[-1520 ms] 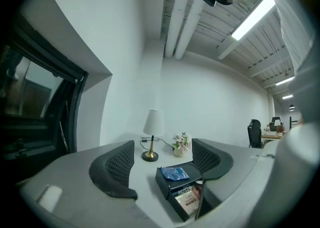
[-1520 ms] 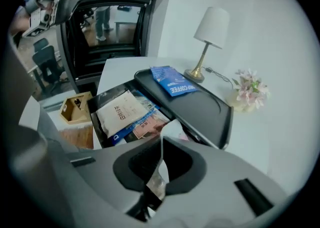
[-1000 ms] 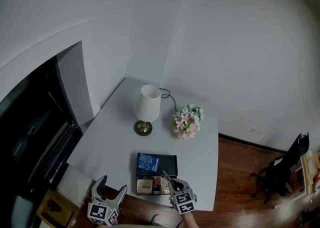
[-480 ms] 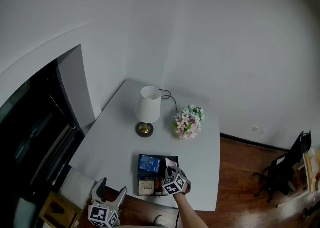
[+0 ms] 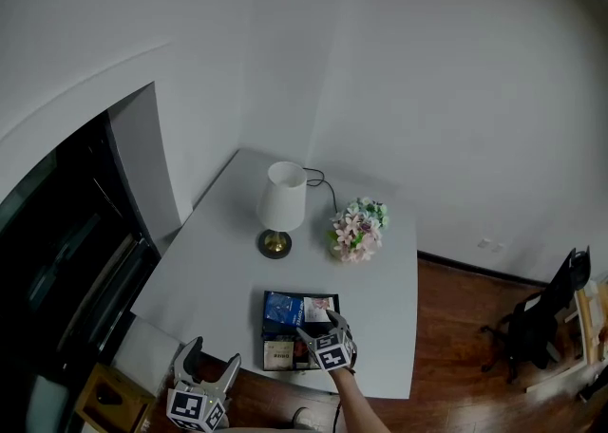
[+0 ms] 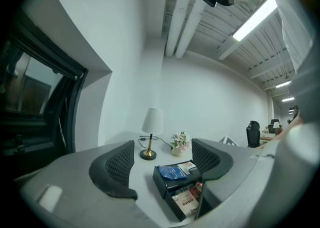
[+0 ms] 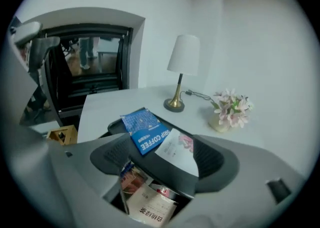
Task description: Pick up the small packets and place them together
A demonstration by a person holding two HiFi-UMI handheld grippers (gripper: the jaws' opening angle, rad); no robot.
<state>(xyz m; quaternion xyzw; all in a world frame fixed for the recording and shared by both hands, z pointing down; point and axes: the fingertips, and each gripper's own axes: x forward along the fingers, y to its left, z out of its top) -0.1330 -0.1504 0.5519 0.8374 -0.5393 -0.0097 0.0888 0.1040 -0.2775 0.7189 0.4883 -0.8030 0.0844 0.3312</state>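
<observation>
A black two-level box sits near the table's front edge. On its upper tray a blue drip-coffee packet lies beside a white packet with pink print. Several more packets fill the lower front compartment. My right gripper hovers over the tray and its jaws are opening. The white packet lies flat between them next to the blue packet, with neither pad pressing on it. My left gripper stands open and holds nothing, below the table's front left edge, aimed at the box.
A white-shaded lamp on a brass foot and a small vase of pink flowers stand behind the box, with a cord running back from the lamp. A dark window opening lies left of the table; an office chair stands far right.
My right gripper rose from the lower compartment with the white packet, carried it over the upper tray, and its jaws opened; the packet now lies beside the blue one. The left gripper barely moved.
</observation>
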